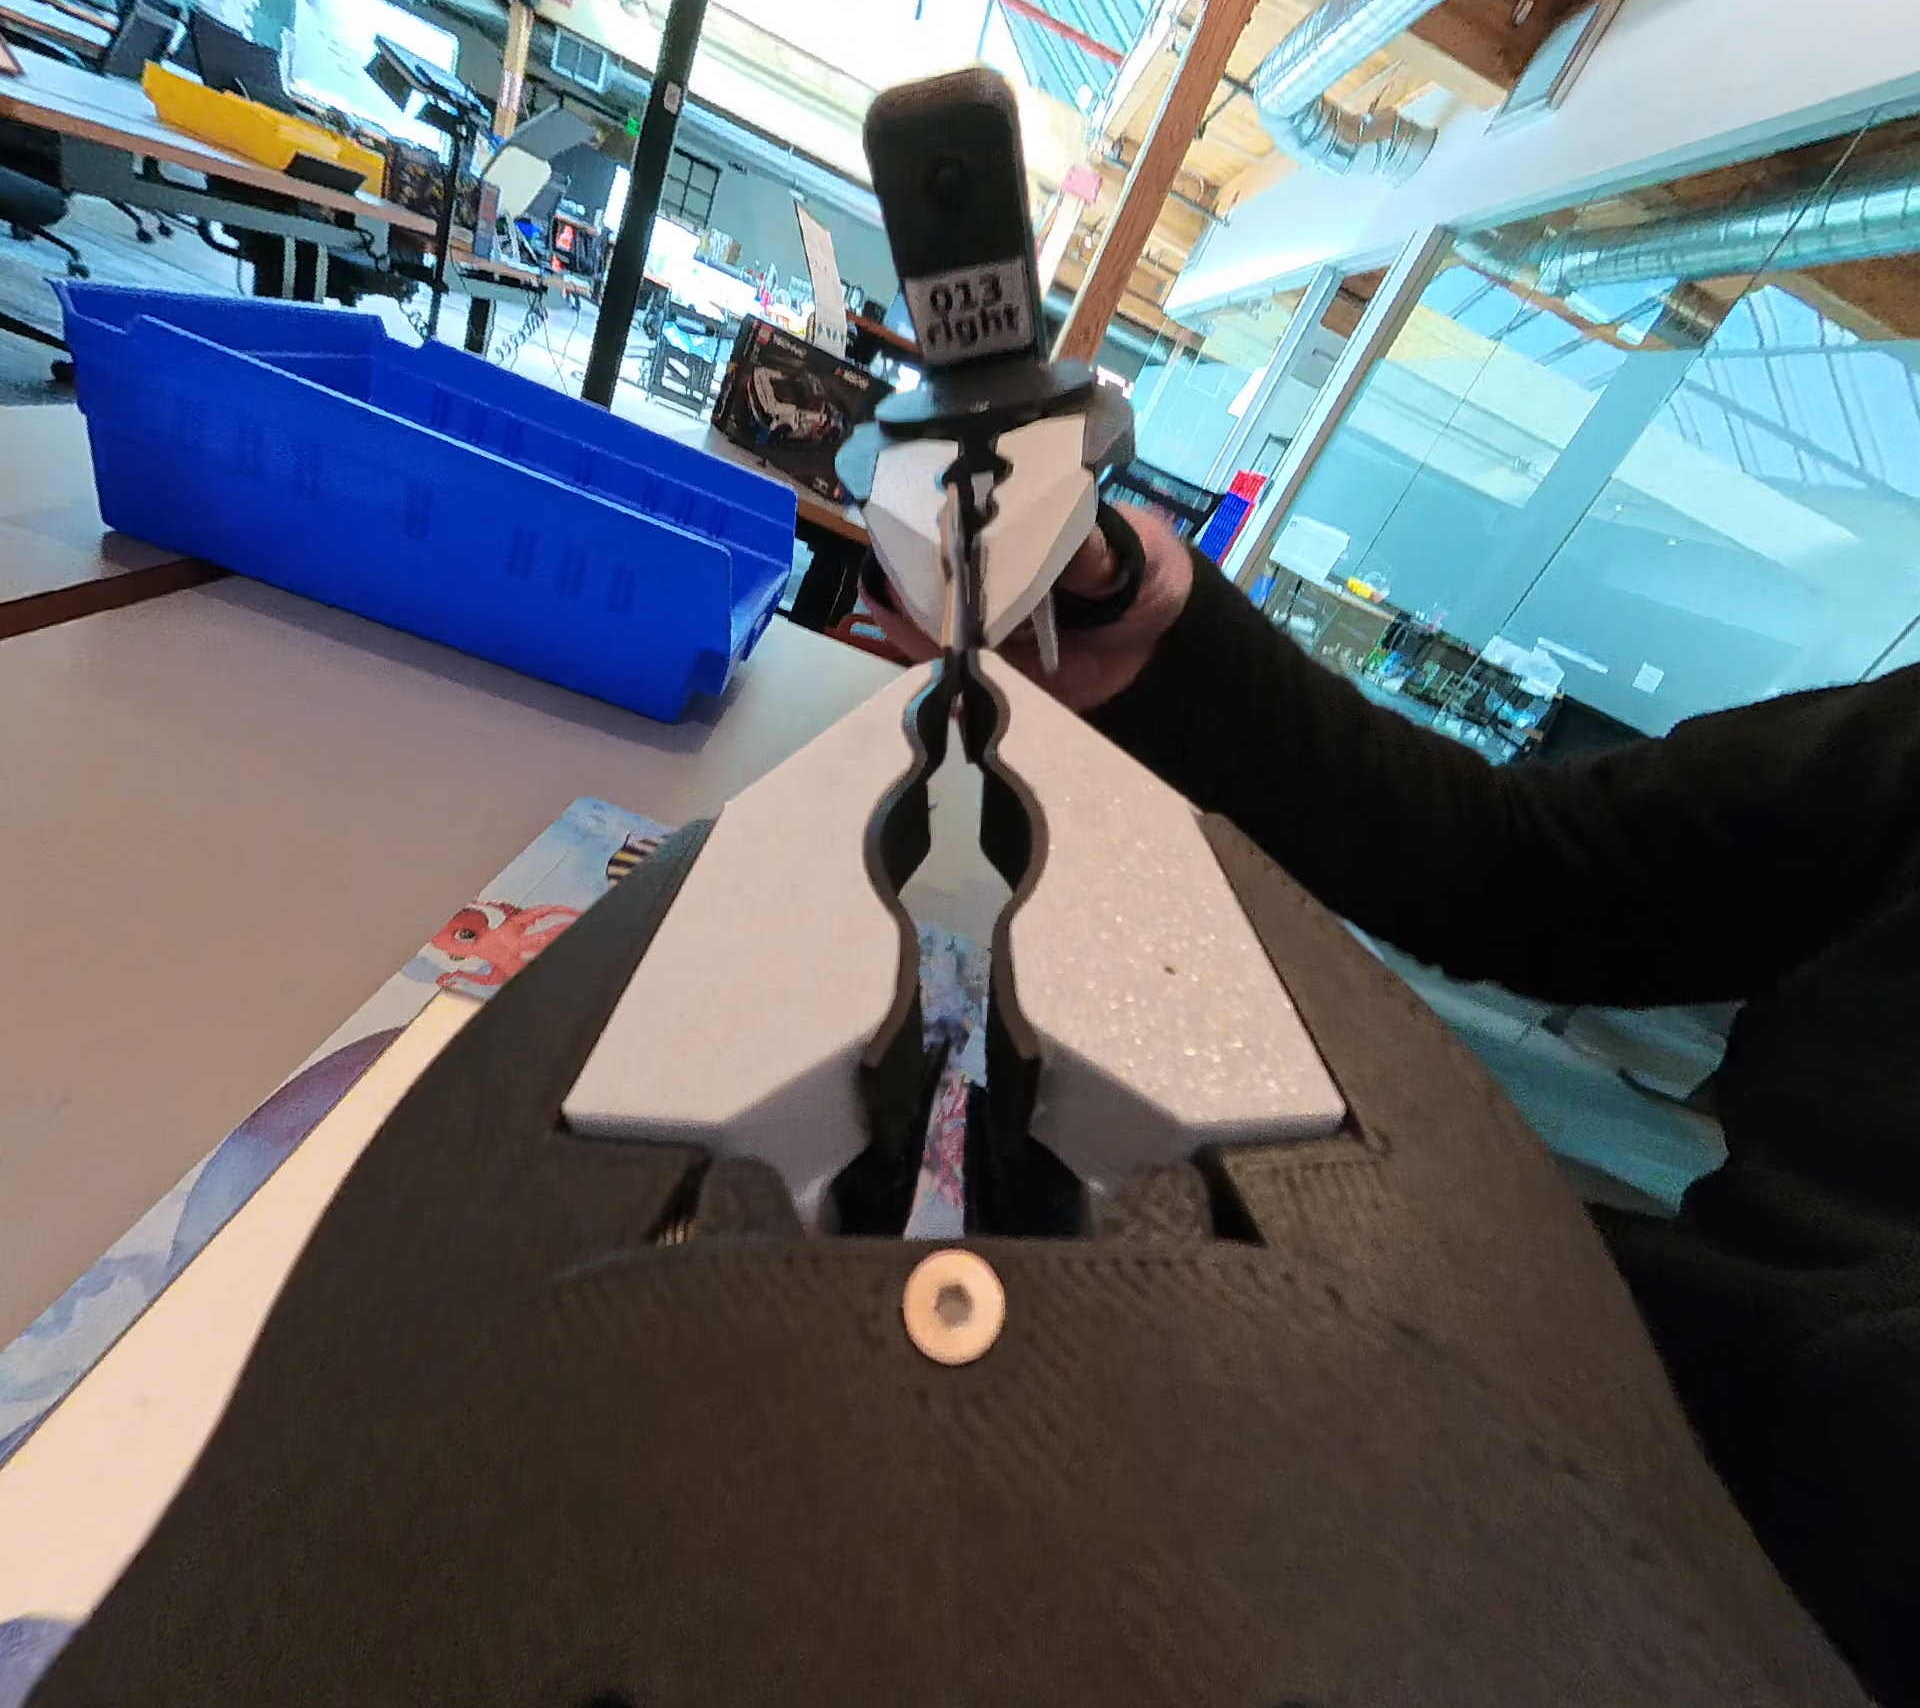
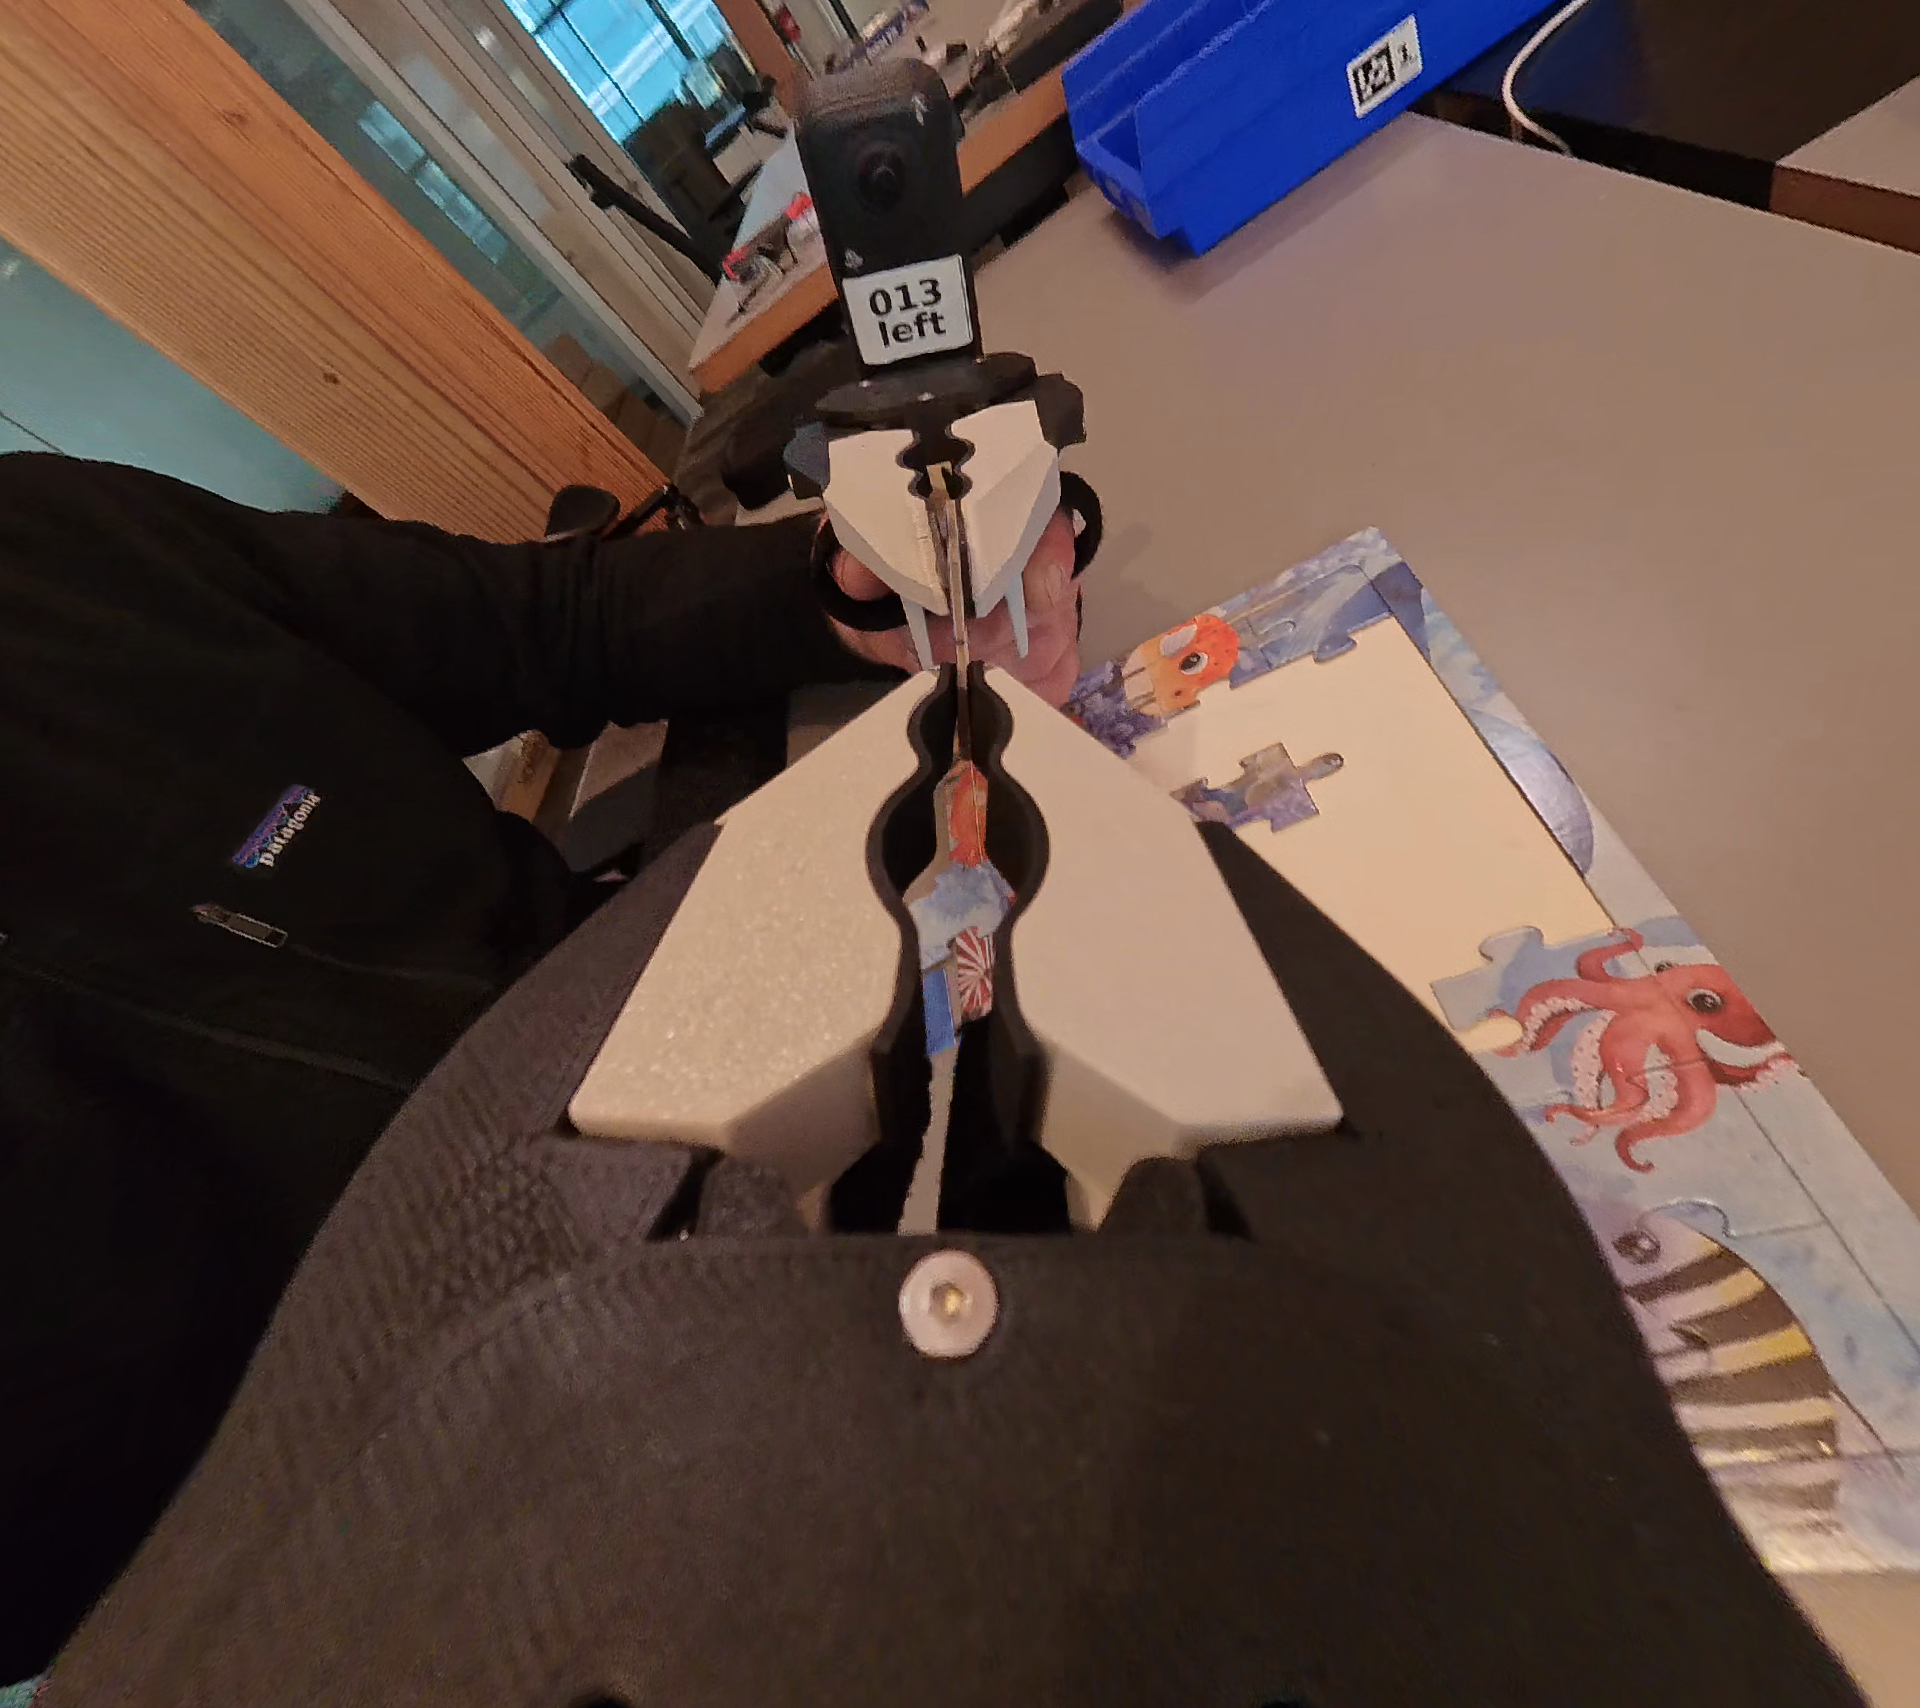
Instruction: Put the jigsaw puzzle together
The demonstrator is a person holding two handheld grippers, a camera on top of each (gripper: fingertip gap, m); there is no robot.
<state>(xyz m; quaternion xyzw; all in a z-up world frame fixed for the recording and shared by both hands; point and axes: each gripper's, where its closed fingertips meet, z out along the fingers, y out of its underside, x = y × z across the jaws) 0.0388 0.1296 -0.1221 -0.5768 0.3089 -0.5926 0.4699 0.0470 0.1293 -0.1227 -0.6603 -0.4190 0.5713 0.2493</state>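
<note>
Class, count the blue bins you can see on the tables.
1. One blue bin sits on the grey table beyond the puzzle board. Others may be out of view.

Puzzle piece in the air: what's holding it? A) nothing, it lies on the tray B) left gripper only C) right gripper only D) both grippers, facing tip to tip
D: the puzzle piece stands edge-on between the closed fingers of the right gripper, and its far end runs into the left gripper facing it tip to tip, above the puzzle tray.
</note>
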